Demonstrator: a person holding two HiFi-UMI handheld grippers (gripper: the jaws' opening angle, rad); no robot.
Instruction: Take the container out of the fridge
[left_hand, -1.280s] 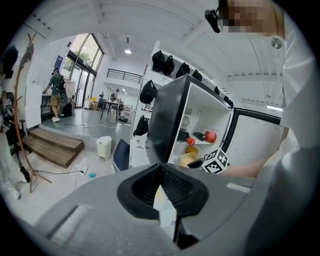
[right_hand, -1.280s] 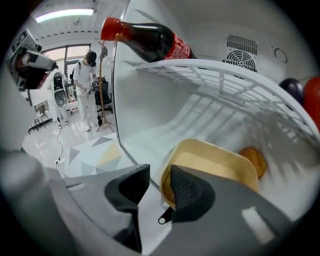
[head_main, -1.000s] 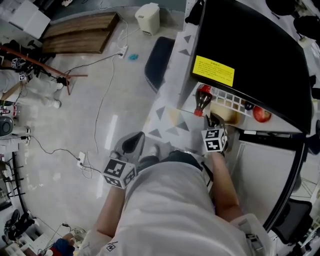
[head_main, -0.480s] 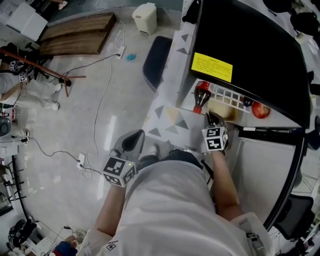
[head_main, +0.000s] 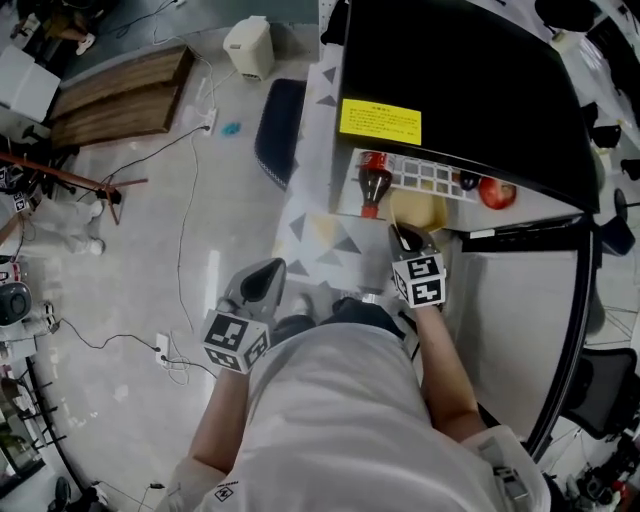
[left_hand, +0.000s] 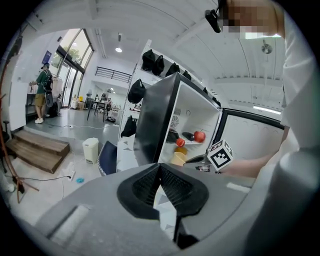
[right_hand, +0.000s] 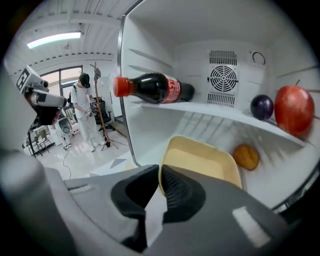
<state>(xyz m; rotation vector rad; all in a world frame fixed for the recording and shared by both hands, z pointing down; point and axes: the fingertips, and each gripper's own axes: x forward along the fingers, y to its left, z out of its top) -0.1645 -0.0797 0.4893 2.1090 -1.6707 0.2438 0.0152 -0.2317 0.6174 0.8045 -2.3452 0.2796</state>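
On the lower shelf (right_hand: 280, 165) of the open fridge (head_main: 450, 90), at its front edge, is the yellow container (right_hand: 200, 162). The right gripper (right_hand: 159, 172) reaches in from the front. Its jaws have just been closing, and they now pinch the container's near rim, one pad inside the wall and one outside. An orange fruit (right_hand: 246, 156) lies on the same shelf, just beside the container's right back corner. On the upper shelf a cola bottle (right_hand: 150, 88) lies on its side at the left end, with its red cap over the front edge. A plum (right_hand: 261, 107) and an apple (right_hand: 294, 109) sit side by side at the right end. The left gripper (left_hand: 159, 167) is held out over the floor (head_main: 150, 250), well apart from the fridge. Its jaws are pressed together with nothing between them.
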